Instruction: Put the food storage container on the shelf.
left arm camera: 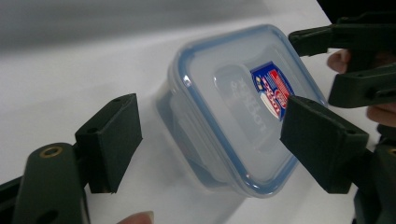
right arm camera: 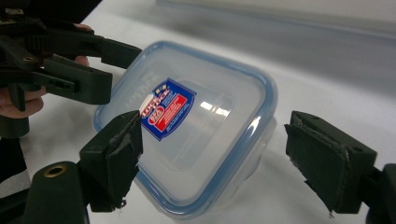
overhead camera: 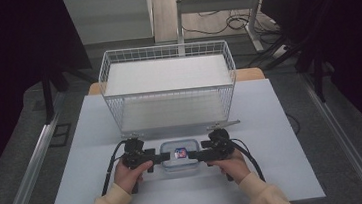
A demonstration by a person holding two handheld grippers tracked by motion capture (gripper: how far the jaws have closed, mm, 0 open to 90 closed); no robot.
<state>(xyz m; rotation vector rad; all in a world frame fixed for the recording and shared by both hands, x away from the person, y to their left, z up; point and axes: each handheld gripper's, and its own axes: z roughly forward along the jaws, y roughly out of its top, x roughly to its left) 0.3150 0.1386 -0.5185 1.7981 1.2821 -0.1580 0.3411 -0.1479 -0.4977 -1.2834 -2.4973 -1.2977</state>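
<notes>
A clear plastic container [overhead camera: 179, 155] with a blue-rimmed lid and a red-and-blue sticker rests on the white table [overhead camera: 276, 173], just in front of the wire basket. My left gripper [overhead camera: 163, 157] is at its left end and my right gripper [overhead camera: 194, 155] at its right end, each held in a hand. In the left gripper view the container [left arm camera: 233, 107] lies between the wide-set jaws of the left gripper [left arm camera: 215, 140], and the pads are off its sides. The right gripper [right arm camera: 215, 154] likewise straddles the container [right arm camera: 196, 121] with gaps at both pads.
A white wire basket [overhead camera: 164, 49] with a pale floor stands on the far half of the table, close behind the container. Beyond the table are desk legs and cables on the floor. Metal rails run along both sides of the table.
</notes>
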